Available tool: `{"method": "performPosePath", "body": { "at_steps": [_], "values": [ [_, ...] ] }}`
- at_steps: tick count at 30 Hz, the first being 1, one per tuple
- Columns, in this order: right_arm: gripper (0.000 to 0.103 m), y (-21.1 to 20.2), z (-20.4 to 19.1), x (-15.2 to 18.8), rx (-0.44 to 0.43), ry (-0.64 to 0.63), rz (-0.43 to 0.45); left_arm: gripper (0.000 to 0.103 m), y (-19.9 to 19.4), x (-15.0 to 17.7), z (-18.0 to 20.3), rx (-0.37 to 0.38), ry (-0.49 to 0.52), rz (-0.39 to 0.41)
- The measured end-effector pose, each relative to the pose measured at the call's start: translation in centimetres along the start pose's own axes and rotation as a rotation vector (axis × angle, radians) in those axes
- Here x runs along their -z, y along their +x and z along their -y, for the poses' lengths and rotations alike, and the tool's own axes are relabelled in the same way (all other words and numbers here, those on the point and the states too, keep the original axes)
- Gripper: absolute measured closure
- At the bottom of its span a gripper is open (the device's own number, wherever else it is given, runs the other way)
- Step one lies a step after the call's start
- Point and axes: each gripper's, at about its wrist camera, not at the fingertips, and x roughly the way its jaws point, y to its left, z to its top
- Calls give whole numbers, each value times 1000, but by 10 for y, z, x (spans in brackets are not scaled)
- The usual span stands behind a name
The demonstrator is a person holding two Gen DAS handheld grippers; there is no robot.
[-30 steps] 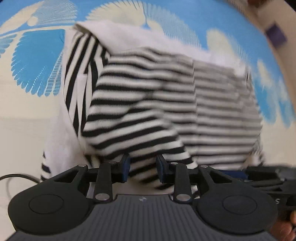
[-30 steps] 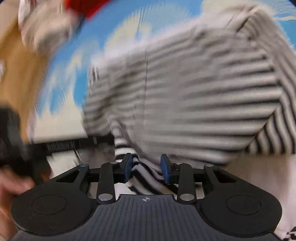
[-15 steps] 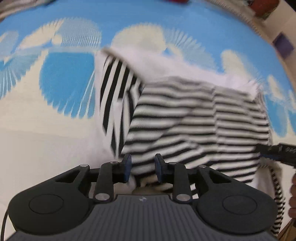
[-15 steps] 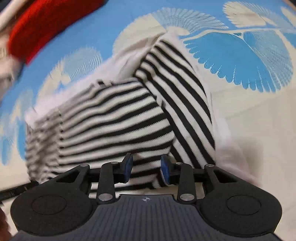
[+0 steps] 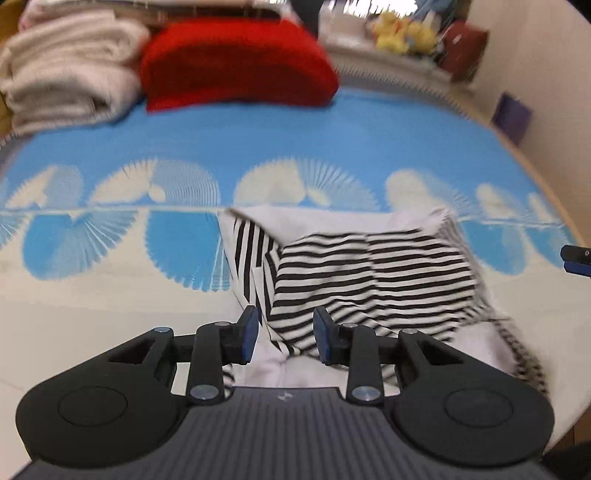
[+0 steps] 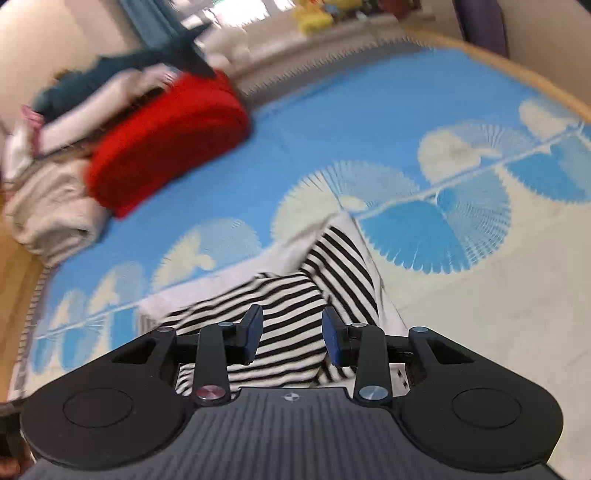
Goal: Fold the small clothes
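The left gripper (image 5: 283,334) has let go and pulled back, its jaws apart. The striped top (image 5: 369,273) now lies folded on the blue mat (image 5: 332,136). The right gripper (image 6: 291,334) is apart too. This fold looks done.

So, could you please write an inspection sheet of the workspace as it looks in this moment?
Surface: blue and cream patterned mat.
Job's things: striped garment, partly folded, lying on the mat.
Clutter: red cushion and cream blankets at the far edge.
Grippers: left hand-held gripper open, over the garment's near edge; right hand-held gripper open, above the stripes.
Cables: nothing seen.
Surroundings: yellow plush toys on a ledge behind; wall on the right.
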Motion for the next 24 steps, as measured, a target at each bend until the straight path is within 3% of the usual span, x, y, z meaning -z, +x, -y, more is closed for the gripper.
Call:
{"method": "performPosePath", "body": {
  "at_steps": [5,9,10,12,14,17,18,20,22,24],
  "values": [
    [66,-78,31,56,18,-18,114,63,-75,57,1,42,-57,83],
    [65,-107,69,116,34,23,136,64,-81,120,-3,54,-133,64],
    [66,-106,79,131,49,27,131,64,-78,137,-4,58,-141,60],
    [65,-97,93,150,80,118,80,75,-67,163,-3,10,-165,-19],
    [65,-95,108,160,43,190,75,75,-65,176,-2,24,-186,-36],
    [64,-80,121,174,117,211,11,75,-71,180,1,17,-197,-48],
    [64,-77,125,177,98,230,-4,75,-74,181,1,19,-199,-41],
    [65,-69,127,182,80,213,-29,71,-73,186,0,37,-198,-37],
    [64,-63,125,186,122,187,-53,68,-60,194,-5,45,-205,-55],
    [59,-54,123,188,121,168,-70,59,-43,206,-10,67,-235,-66]
  ]
}}
